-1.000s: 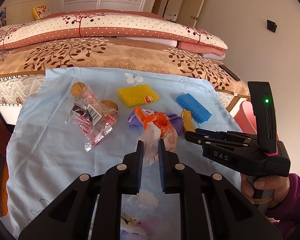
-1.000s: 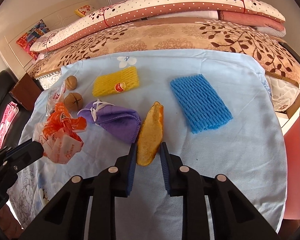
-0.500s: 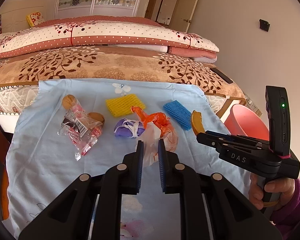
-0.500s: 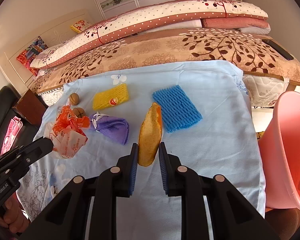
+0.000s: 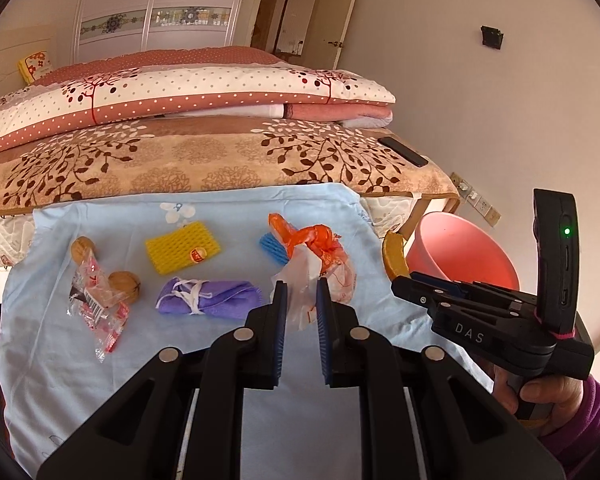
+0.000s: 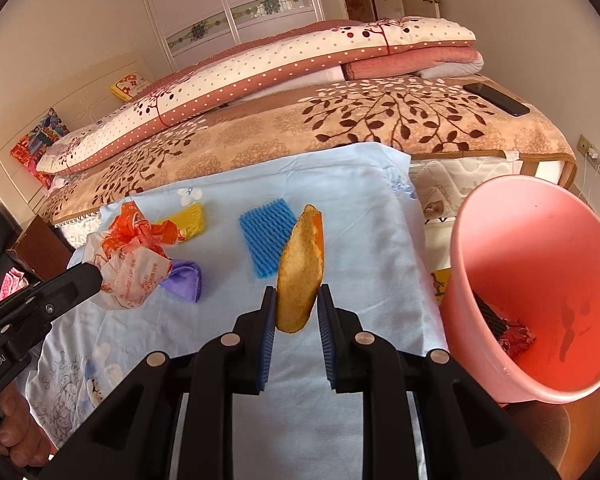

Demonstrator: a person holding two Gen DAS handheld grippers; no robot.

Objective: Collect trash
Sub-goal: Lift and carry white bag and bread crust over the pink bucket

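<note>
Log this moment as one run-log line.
left hand-held gripper: shut on crumpled bag | right hand-held gripper: shut on peel | pink bin: beside table, some trash inside

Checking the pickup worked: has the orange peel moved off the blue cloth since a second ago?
Yes. The orange peel, clamped in the right gripper, has lifted off the blue cloth and swung right toward the pink bin.

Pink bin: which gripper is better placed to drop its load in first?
Right, likely. The right gripper, shut on the peel, has the pink bin open right beside it. The left gripper, holding the crumpled plastic bag, sits farther over the blue cloth, with the right gripper between it and the bin.
</note>
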